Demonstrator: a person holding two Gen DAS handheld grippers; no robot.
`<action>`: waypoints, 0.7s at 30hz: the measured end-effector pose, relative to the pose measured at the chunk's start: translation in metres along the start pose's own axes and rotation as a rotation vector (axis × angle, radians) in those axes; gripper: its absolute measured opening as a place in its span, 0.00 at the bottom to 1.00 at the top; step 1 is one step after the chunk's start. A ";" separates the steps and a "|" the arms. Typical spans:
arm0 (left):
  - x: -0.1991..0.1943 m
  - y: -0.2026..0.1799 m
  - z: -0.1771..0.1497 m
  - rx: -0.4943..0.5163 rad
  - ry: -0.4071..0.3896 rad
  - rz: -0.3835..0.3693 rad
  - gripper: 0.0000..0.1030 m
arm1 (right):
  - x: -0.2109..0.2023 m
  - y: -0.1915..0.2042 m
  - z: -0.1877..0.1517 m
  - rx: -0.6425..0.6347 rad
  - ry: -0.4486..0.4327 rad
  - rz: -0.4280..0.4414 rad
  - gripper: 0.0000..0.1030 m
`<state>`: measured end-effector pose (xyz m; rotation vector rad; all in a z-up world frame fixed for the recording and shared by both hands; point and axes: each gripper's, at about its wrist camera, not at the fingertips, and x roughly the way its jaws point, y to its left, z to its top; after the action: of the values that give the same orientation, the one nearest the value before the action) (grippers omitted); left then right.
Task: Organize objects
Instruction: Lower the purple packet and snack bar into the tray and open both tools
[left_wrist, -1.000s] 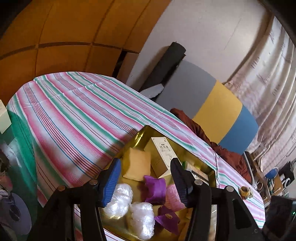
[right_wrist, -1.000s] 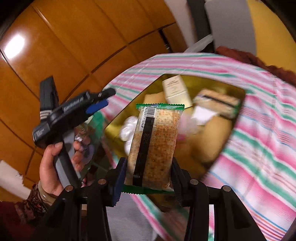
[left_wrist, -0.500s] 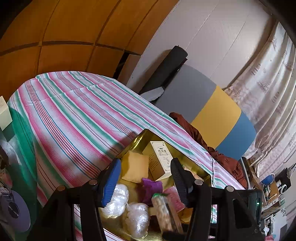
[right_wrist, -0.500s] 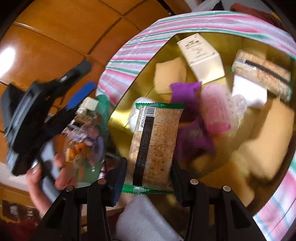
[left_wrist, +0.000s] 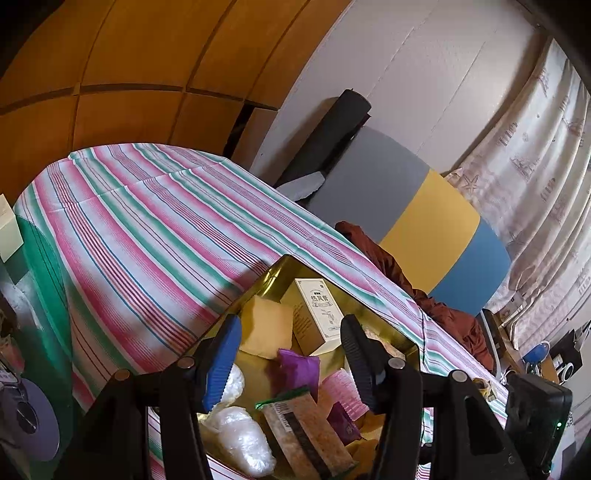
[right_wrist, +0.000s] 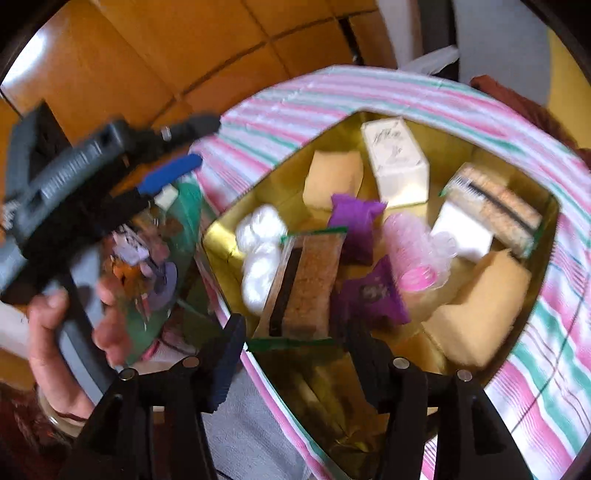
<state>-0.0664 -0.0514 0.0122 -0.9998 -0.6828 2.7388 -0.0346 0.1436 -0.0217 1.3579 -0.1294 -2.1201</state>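
A gold tray (right_wrist: 218, 240) on the striped tablecloth holds several items. A cracker pack in a green-edged wrapper (right_wrist: 303, 284) lies in its near left part beside white plastic bundles (right_wrist: 258, 251); it also shows in the left wrist view (left_wrist: 306, 439). My right gripper (right_wrist: 295, 354) is open just behind the pack, its jaws apart and off it. My left gripper (left_wrist: 288, 365) is open and empty above the tray's near left side (left_wrist: 258, 291). A white box (right_wrist: 395, 162), yellow sponges (right_wrist: 332, 177), purple packets (right_wrist: 354, 225) and pink rollers (right_wrist: 413, 254) lie in the tray.
A second cracker pack (right_wrist: 498, 210) and a white block (right_wrist: 461, 229) sit at the tray's far right. The striped table (left_wrist: 147, 229) stretches left and back. A grey, yellow and blue cushion (left_wrist: 424, 221) and a dark roll (left_wrist: 332, 133) stand behind it.
My right gripper has opened and let go of the cracker pack, which now lies in the tray. My left gripper has stayed open above the tray.
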 end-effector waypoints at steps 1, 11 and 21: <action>0.000 -0.001 0.000 0.002 -0.001 0.000 0.55 | -0.002 0.002 0.001 -0.008 -0.012 -0.011 0.49; -0.001 -0.005 -0.001 0.015 0.005 0.000 0.55 | 0.039 0.015 0.006 -0.051 0.042 -0.104 0.29; 0.008 -0.013 -0.010 0.035 0.036 -0.001 0.55 | -0.008 0.003 -0.004 0.011 -0.102 -0.068 0.31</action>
<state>-0.0661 -0.0338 0.0071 -1.0383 -0.6276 2.7150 -0.0276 0.1462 -0.0163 1.2769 -0.1379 -2.2488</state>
